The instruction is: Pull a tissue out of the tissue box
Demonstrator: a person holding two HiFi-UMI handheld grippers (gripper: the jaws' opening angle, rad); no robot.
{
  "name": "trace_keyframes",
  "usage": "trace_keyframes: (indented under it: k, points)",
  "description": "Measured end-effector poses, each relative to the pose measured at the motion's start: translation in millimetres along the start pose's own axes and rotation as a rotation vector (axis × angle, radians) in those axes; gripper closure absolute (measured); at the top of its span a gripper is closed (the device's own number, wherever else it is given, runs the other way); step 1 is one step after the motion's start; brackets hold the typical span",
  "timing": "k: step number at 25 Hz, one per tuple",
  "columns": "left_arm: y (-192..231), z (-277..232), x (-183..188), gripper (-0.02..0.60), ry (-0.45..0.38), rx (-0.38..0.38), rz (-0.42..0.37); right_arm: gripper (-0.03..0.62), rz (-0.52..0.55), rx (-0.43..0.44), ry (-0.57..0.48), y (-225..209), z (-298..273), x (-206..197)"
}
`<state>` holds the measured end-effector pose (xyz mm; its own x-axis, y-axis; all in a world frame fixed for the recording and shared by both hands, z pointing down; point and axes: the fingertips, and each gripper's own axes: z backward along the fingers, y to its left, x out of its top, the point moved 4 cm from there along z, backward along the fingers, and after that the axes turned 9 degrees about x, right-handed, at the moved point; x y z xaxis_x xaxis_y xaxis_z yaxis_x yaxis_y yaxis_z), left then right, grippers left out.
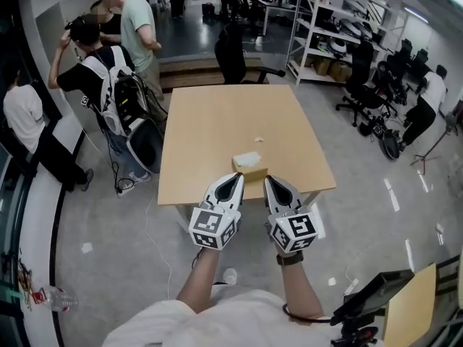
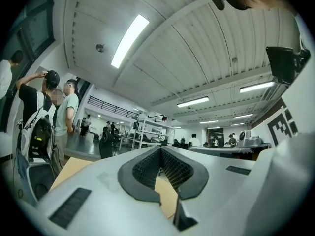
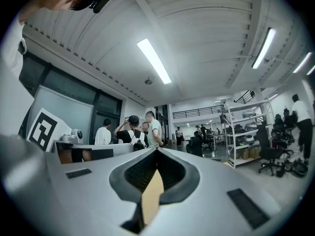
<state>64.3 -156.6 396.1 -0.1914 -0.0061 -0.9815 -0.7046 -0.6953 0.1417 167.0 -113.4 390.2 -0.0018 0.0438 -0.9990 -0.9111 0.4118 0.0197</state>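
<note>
A: Nearest, both tools are held level at the near edge of the table. The left gripper is closed tip to tip with nothing between its jaws. The right gripper is likewise closed and empty.

B: Then nothing can be pinched as they stand. If the jaws are not opened before the box is reached, the sheet would probably be pushed down, or the box nudged away.

A: Just beyond the tips, the tissue box is found close to that front edge, with a white tissue raised from its top.

B: The box looks light and is not braced. If the sheet is pulled by one gripper alone, the box may be lifted with it or dragged off the edge.

A: Farther off, a chair and a group of people are seen, well apart from the work.
</note>
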Motion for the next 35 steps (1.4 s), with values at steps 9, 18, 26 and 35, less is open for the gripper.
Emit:
trace_keyframes:
  k: [9,18,26,35]
  points:
    - [69.1,-57.4,-34.4,0.580,0.079,0.077,0.022,0.603,-0.033,0.056,0.086,-34.1,-79.5,-34.3]
    - [87.1,-131.5,-35.4,0.581,0.063,0.149,-0.009,0.603,-0.045,0.112,0.074,-109.2,-130.1,-34.2]
    - [103.1,-230.7,-21.4,0.581,0.013,0.239,-0.062,0.603,-0.018,0.219,0.046,-201.5,-194.4,-15.6]
    - [106.0,-298.1,-29.1,0.581,0.019,0.334,-0.081,0.603,-0.067,0.293,0.074,-283.2,-226.9,-25.1]
